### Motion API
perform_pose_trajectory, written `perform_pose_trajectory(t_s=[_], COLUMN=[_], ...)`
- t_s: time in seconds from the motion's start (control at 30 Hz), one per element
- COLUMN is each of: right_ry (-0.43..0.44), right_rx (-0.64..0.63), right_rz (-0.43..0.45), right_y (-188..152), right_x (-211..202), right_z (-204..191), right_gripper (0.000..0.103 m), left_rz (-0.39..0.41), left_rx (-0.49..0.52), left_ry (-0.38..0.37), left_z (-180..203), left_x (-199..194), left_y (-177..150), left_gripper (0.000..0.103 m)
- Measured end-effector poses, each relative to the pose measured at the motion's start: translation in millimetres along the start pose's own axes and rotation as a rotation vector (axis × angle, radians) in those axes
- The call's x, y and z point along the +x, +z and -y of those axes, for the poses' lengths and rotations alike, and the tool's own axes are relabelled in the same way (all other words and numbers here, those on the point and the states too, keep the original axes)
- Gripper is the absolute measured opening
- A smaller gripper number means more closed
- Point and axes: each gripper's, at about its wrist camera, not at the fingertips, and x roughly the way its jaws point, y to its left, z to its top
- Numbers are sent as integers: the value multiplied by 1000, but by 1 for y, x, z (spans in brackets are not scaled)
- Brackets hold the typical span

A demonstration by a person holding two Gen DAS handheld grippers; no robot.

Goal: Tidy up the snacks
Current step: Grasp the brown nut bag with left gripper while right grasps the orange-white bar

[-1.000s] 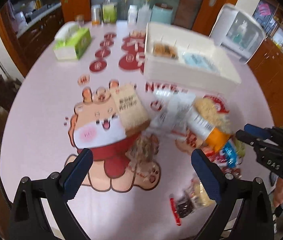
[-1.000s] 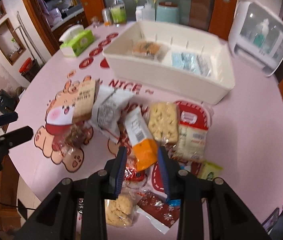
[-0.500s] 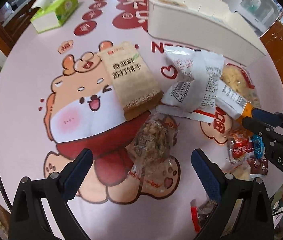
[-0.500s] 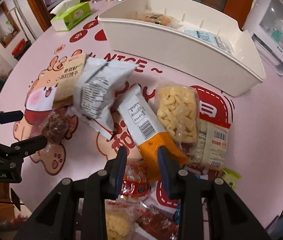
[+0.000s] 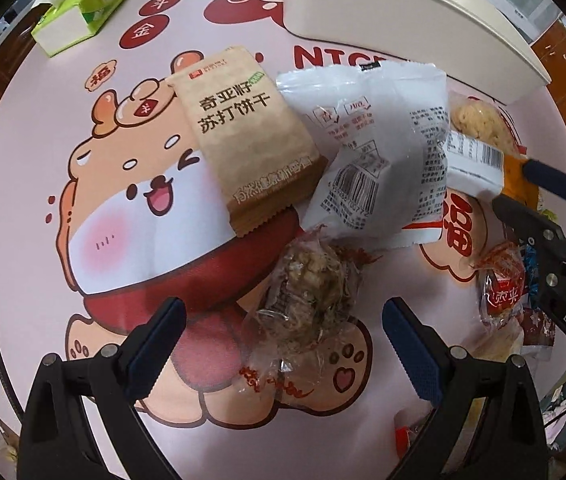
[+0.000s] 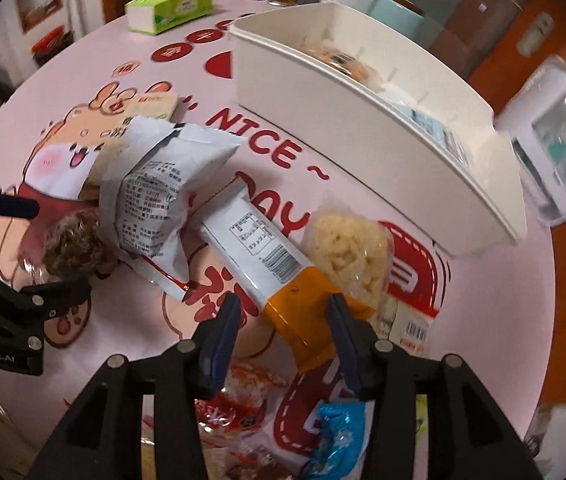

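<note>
Right wrist view: your right gripper (image 6: pixel 283 322), jaws just opened wider, straddles the orange-ended packet (image 6: pixel 275 276) at lower centre without gripping. Lower, centre it, then close. Your left gripper (image 5: pixel 283 344) hangs wide open, empty.

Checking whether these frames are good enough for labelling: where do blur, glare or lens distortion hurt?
Left wrist view: sharp centre, print on the brown cracker pack readable, glare on the white pouch, white bin bent by the fisheye. Right wrist view: orange-ended pack crisp, dispenser at the rim smeared.
</note>
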Motion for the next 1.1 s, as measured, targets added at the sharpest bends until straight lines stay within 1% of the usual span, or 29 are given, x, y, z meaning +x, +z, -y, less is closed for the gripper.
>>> perform_pose_trajectory(t_s=[0.17,0.3,0.4,0.47,0.5,0.53,0.57,0.6,0.63,0.67,0.7,0.73,0.77,0.83,0.9,1.0,1.1], right_ry=[-38,-49,-81,-91,-93,-78,-51,-3,21,16,2,5,22,97,194,310,363], right_rx=[-132,-261,-354,-392,-398,-396,-387,-364,-328,-311,-299,-285,-264,-189,-94,-10,33], right_rz=[15,24,28,19,32,25,13,-16,-39,-35,-37,-35,-35,-35,-32,-30,-29], right_y=[6,7,4,3,4,5,5,7,10,11,12,12,12,15,18,18,16], right_x=[10,18,24,28,27,28,28,30,32,32,34,33,33,27,20,10,3], right_z=[-11,-28,-41,-48,-50,-52,-51,-49,-46,-45,-43,-41,-39,-30,-14,-1,5], right_gripper=[60,75,77,75,70,57,44,14,13,12,10,7,7,5,3,1,1], left_rz=[-6,-11,-12,-11,-10,-13,-11,-4,4,12,20,24,32,36,39,44,53], left_rx=[7,1,1,1,3,3,5,11,21,29,36,41,48,39,22,21,22], left_ry=[0,-2,-1,1,-1,-2,4,12,18,21,20,17,8,-12,-23,-20,-20], left_z=[2,2,0,2,2,2,4,7,8,10,12,12,13,13,9,8,8], left_x=[6,8,9,12,12,13,14,15,14,13,11,9,6,4,3,-1,-6], left_y=[1,0,1,-1,-1,-1,-3,-6,-6,-7,-8,-8,-7,-6,-8,-10,-11], left_gripper=[98,98,98,98,97,92,90,88,82,75,70,57,50,45,45,44,44])
